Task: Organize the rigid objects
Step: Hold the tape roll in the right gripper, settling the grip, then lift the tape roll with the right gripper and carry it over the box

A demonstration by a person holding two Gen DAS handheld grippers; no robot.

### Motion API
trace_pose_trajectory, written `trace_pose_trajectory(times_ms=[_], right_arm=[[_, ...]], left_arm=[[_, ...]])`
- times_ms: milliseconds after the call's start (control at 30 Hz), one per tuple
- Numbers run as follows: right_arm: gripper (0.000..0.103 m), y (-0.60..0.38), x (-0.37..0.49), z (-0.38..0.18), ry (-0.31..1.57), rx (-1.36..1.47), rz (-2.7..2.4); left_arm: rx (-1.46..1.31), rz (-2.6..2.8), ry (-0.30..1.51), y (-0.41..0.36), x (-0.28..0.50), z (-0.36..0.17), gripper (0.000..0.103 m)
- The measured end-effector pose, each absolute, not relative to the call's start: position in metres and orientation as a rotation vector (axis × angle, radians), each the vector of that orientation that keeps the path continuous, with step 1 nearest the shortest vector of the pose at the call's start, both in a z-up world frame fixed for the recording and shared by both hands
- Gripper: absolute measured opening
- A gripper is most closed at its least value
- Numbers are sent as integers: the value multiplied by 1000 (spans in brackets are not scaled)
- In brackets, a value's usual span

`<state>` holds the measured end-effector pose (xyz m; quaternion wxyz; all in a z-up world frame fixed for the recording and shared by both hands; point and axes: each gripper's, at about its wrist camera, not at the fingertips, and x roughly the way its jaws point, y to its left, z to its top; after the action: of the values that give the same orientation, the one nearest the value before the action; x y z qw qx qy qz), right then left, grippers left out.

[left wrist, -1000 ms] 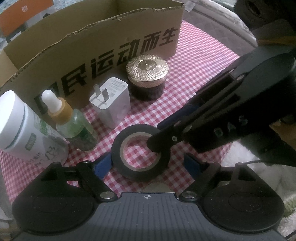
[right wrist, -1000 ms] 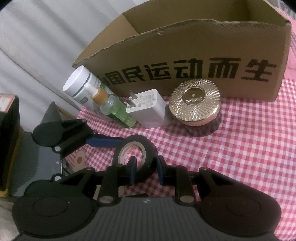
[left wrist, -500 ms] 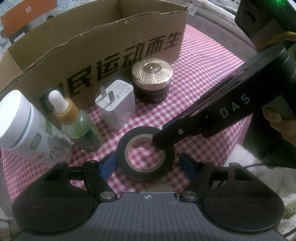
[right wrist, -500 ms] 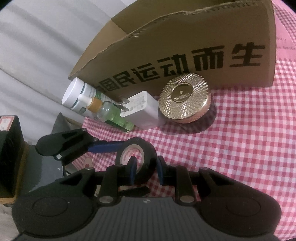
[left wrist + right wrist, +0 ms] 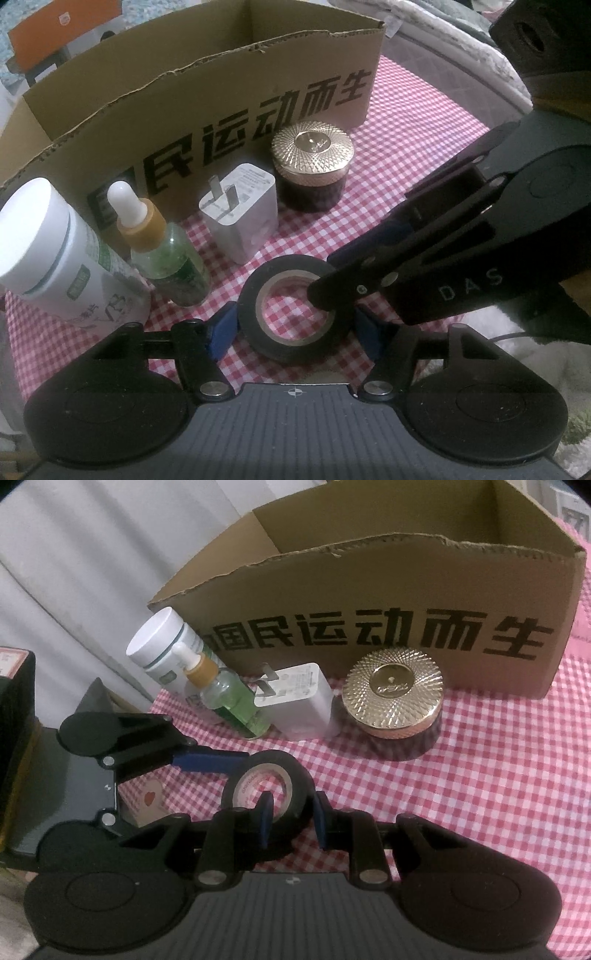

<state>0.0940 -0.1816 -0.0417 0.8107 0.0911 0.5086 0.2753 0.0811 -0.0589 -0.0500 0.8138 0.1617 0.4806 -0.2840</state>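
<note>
Fingers first: the left gripper [image 5: 295, 328] has just been closing with its blue fingers [image 5: 221, 330] either side of the black tape roll [image 5: 291, 314], the left one about touching, while the right gripper [image 5: 291, 825] is pinching the roll's near wall, one finger inside the hole and one outside. That roll sits on the red checked cloth [image 5: 498, 794], near side. Behind it, left to right: white bottle [image 5: 48, 254], green dropper bottle [image 5: 162, 254], white charger [image 5: 242, 214], gold-lidded jar [image 5: 312, 162], all lined up against the cardboard box [image 5: 207, 96].

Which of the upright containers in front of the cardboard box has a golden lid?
The short dark round jar beside the white charger; the tall bottle and dropper bottle have white tops.
</note>
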Motion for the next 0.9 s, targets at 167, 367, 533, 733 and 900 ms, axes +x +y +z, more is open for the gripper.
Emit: trace_pose_trajectory(times_ms=[167,367,533,733,900], right_arm=[[21,-183,91,-37,1077,198,582],[21,-186,84,-24,1042,193,573],[20,-191,76,1,982,187,565],[20,-197,73,51,859,169,581],[20,-198,100,88,793,172,617]], left_arm=[[340,-606,1024,-57,78,-46,66],[332,-606,992,-58,72,-34,66],[310,-603,937,-55,65,-7,66],[289,-594,832,-49,66,45,66],[267,-577,788,-42,89,79,66]])
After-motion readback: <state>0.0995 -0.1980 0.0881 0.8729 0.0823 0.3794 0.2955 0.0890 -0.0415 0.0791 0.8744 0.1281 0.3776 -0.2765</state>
